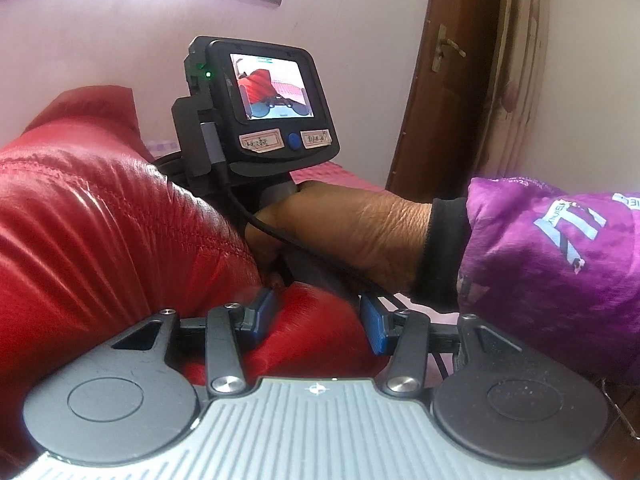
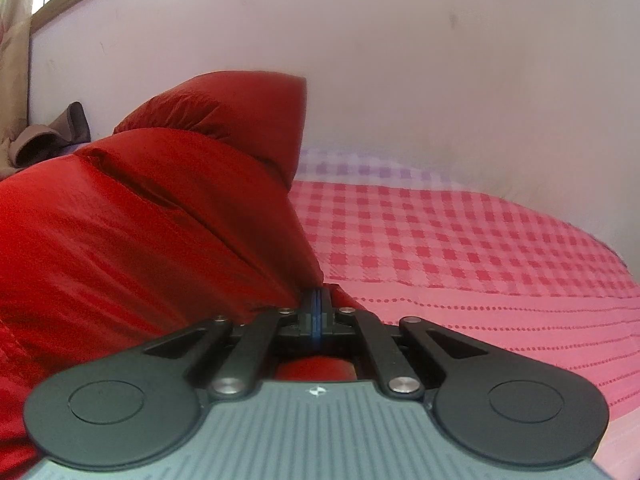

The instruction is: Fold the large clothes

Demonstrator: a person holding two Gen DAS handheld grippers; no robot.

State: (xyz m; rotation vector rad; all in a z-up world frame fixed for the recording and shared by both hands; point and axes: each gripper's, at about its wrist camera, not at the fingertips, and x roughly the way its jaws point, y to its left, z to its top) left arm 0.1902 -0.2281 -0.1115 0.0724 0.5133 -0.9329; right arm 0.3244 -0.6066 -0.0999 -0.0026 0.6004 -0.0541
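Note:
A shiny red down jacket (image 1: pixel 100 220) lies bunched on the bed and fills the left of both views (image 2: pixel 140 220). My left gripper (image 1: pixel 319 318) has its blue pads (image 1: pixel 265 308) set wide apart, with a thick puffy fold of the jacket pressed between them. My right gripper (image 2: pixel 316 312) is shut, its pads pinching a thin edge of the jacket near the bedspread. In the left wrist view a hand (image 1: pixel 340 232) in a purple sleeve (image 1: pixel 560 260) holds the right gripper's body with its small screen (image 1: pixel 276 92). The jacket hides that gripper's fingertips there.
A pink-and-red checked bedspread (image 2: pixel 460 260) stretches to the right of the jacket. A pale wall runs behind the bed. A brown wooden door (image 1: pixel 460 80) with a brass handle stands at the right. A grey-brown garment (image 2: pixel 48 136) lies at the far left by the wall.

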